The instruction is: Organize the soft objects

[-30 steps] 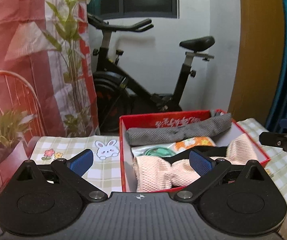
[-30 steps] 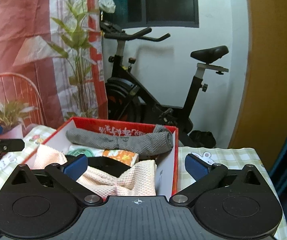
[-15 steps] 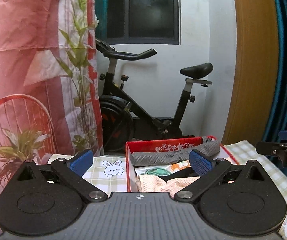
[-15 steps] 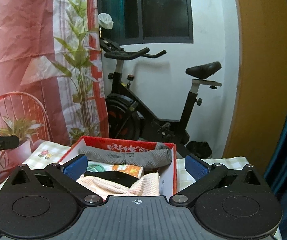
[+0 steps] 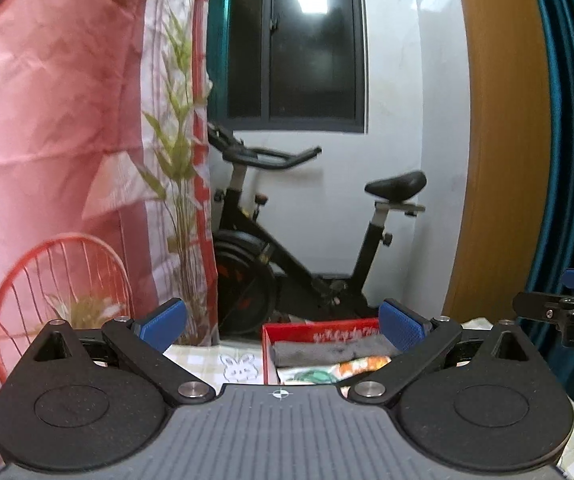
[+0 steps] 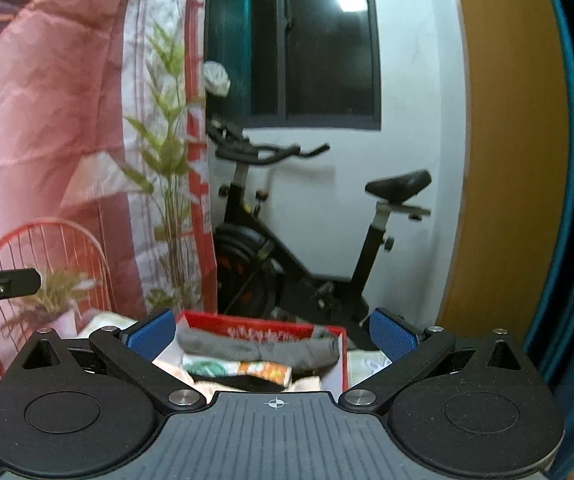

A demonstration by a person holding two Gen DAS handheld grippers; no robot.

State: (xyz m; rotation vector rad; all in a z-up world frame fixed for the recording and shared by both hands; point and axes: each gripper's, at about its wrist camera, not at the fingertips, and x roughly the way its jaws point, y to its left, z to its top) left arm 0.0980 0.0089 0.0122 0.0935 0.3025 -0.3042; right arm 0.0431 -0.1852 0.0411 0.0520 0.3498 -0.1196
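Observation:
A red box [image 5: 319, 327] sits on the checked tablecloth, holding a rolled grey cloth [image 5: 327, 350], a white and orange patterned cloth [image 5: 361, 364] and more. In the right wrist view the box [image 6: 261, 326] also holds the grey roll [image 6: 259, 350], a patterned cloth [image 6: 263, 370], a black item [image 6: 243, 382] and a peach cloth [image 6: 171, 368]. My left gripper [image 5: 283, 322] is open and empty, raised behind the box. My right gripper [image 6: 273, 332] is open and empty, likewise raised. Each gripper shows at the edge of the other's view.
A black exercise bike [image 5: 287, 248] stands behind the table against the white wall. A pink printed curtain [image 5: 67, 140] hangs at the left. A blue curtain [image 5: 567, 120] and an orange panel [image 5: 499, 140] are at the right. The tablecloth [image 5: 223, 362] has a rabbit print.
Both grippers have tilted up and pulled back from the box. The box now shows lower and smaller in both views. Both stay open.

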